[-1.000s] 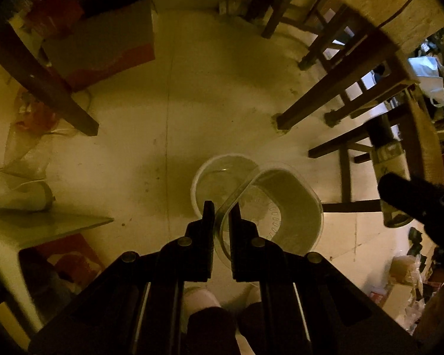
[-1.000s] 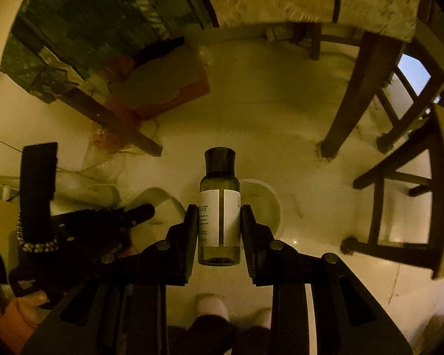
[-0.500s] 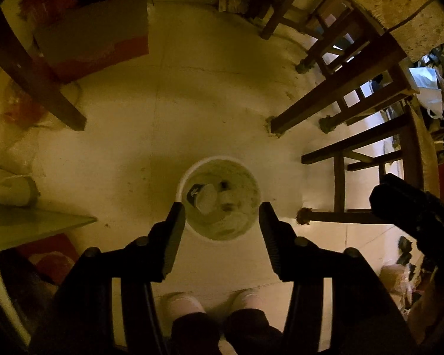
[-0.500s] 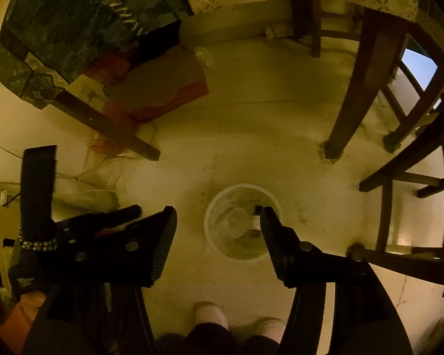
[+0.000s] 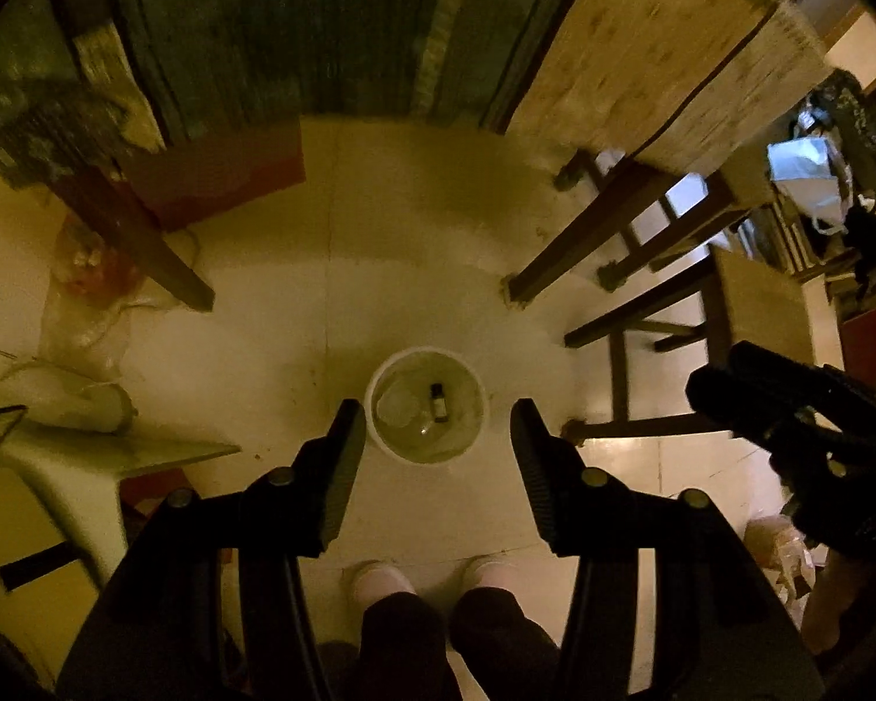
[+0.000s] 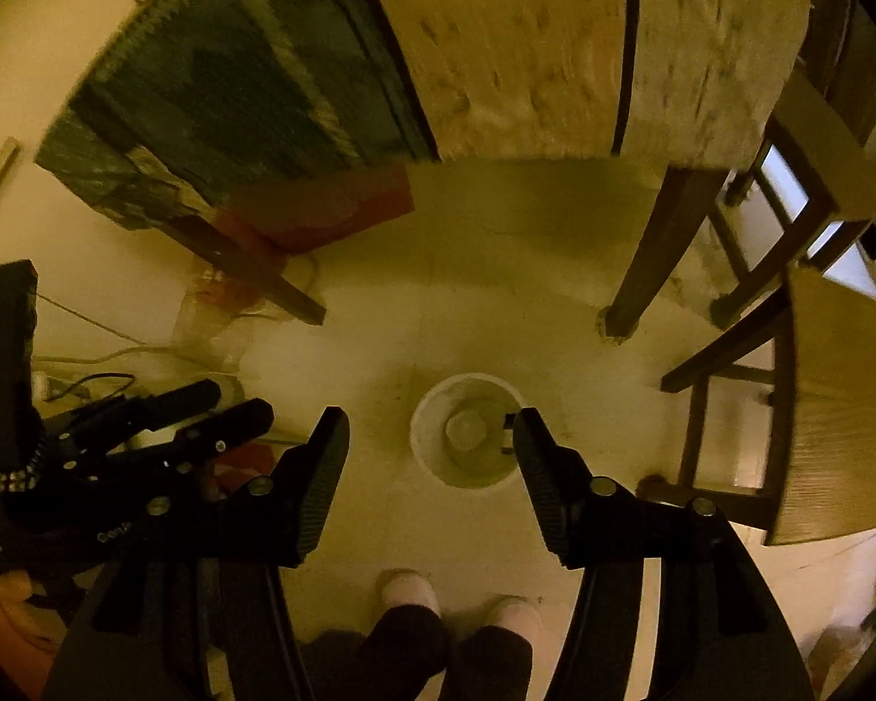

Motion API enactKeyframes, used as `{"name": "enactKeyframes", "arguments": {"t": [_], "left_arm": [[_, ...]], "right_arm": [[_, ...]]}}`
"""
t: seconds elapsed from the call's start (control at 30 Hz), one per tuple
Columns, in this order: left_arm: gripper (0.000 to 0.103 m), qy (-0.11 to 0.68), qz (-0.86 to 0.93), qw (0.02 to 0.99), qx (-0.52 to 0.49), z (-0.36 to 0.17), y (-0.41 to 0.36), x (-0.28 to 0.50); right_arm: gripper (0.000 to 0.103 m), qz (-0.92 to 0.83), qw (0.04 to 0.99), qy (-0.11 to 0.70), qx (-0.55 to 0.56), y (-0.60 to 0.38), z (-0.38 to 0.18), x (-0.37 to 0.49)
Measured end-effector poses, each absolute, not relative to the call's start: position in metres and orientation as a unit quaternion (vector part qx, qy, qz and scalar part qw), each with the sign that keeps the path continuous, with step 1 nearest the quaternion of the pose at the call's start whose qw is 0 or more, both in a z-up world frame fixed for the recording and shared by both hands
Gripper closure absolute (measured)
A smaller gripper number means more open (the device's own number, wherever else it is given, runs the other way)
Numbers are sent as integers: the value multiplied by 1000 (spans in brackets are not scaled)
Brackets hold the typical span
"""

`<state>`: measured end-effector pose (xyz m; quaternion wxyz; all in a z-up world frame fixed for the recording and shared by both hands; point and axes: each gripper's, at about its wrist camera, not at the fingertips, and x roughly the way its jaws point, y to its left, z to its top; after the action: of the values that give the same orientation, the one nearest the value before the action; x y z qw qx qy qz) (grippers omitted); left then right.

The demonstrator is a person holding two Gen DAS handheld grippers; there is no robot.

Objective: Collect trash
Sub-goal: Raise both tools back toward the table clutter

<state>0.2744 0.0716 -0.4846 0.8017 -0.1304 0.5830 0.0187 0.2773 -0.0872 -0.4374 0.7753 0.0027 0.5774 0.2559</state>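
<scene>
- Along the bottom edge of both views, two feet in pale slippers (image 5: 379, 577) stand on the cream tiled floor (image 5: 414, 269), dark trouser legs above them.
- Just above, filling the lower half of the left wrist view, the left gripper (image 5: 435, 426) hangs over the floor with its jaws spread wide and nothing between them; its ribbed fingers (image 5: 339, 467) frame the bin from either side.
- Likewise in the right wrist view, the right gripper (image 6: 431, 435) is parted wide and holds nothing; the other gripper shows as a dark shape at the left edge of that frame.
- At the centre of each frame, on the floor beyond the fingertips, sits a round white bin (image 5: 379, 438), also seen at (image 6: 420, 450).
- Inside the bin lies a small dark bottle (image 5: 437, 402) with a pale label, beside a clear plastic container (image 5: 400, 409); from the right wrist view the bottle (image 6: 507, 435) is partly hidden behind the right-hand finger.
- To the right of the bin, dark wooden chair legs (image 5: 566, 257) rest on the tiles.
- At the left, a crumpled clear plastic bag (image 5: 82, 304) lies by another dark wooden leg.
- Farthest away, across the top of the frame, a pale patterned cloth (image 6: 555, 47) and a dark green cloth (image 6: 233, 82) hang down, motion-blurred.
</scene>
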Motion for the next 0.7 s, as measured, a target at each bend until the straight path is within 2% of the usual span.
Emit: {"name": "enactKeyframes", "arguments": {"t": [0.33,0.7], "left_arm": [[52,524,23,844,-114,-335,75,266],[52,414,6,906,-83,-176,82,236]], "right_arm": [[48,267,809,524,-9,-84,-293,261],[48,254,864,435,5,-89,-150,241]]}}
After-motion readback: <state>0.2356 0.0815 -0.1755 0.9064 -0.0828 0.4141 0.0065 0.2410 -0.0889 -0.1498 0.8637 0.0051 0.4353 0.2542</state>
